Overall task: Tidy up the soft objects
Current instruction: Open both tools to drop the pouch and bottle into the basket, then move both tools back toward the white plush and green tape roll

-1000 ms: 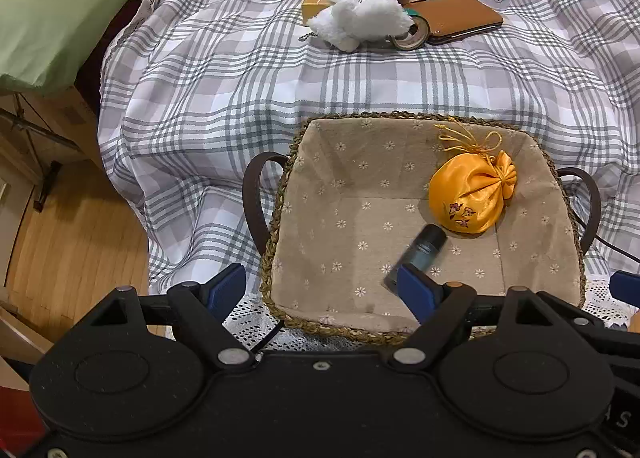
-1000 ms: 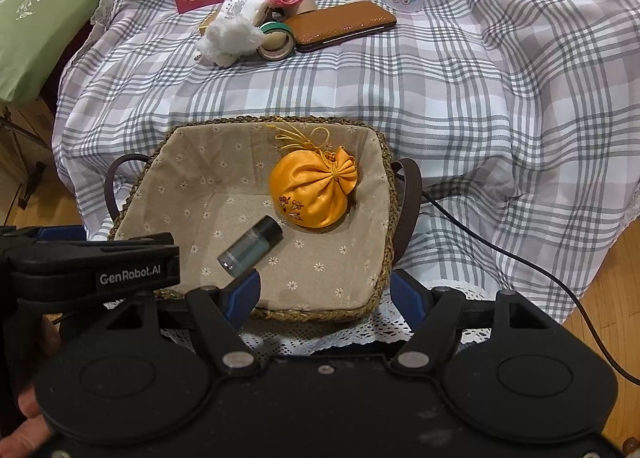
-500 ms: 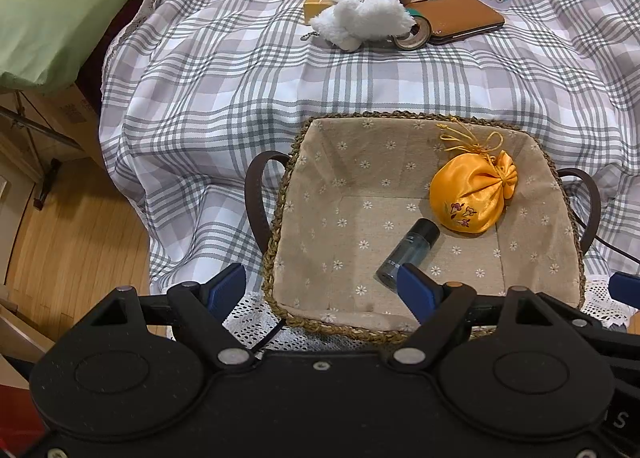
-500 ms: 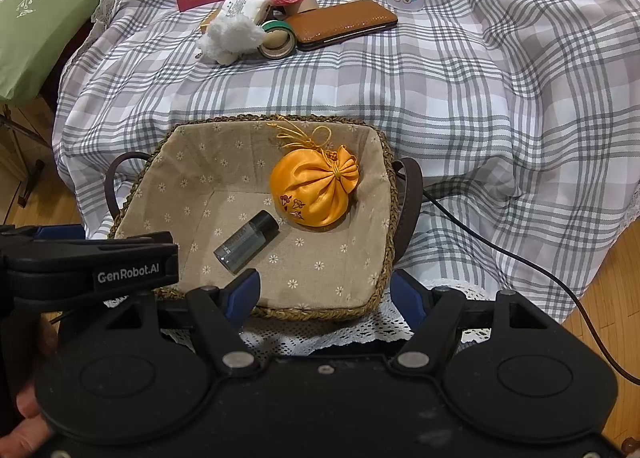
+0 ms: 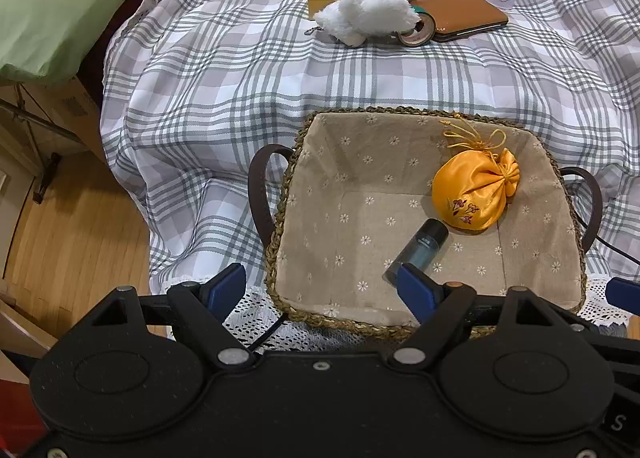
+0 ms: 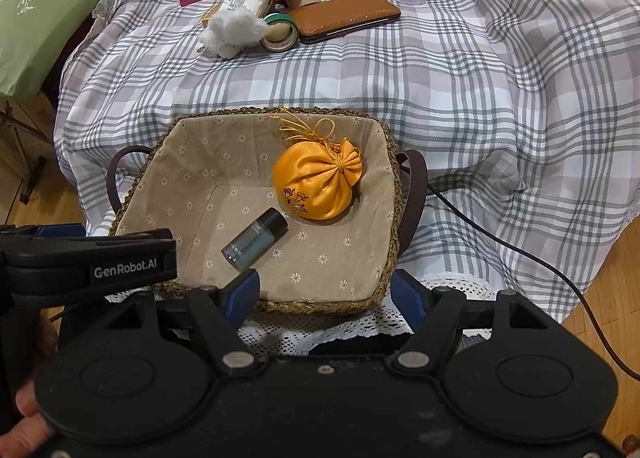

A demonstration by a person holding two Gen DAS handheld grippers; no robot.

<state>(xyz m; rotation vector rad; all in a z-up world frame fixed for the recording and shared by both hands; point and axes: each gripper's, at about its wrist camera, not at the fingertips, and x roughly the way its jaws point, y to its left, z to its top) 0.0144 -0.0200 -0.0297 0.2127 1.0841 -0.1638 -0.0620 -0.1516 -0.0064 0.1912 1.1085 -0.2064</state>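
Above basket [image 5: 288, 312], both grippers empty, agape

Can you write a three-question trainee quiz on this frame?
1. True or false: the orange pouch lies inside the lined basket.
2. Which lies beside the pouch in the basket? A) small bottle B) tape roll C) wallet
3. Fill in: the white plush toy lies on the ____ cloth, outside the basket.

Key: 1 true; 2 A; 3 plaid. Both tongs, left and right, stand open and empty.
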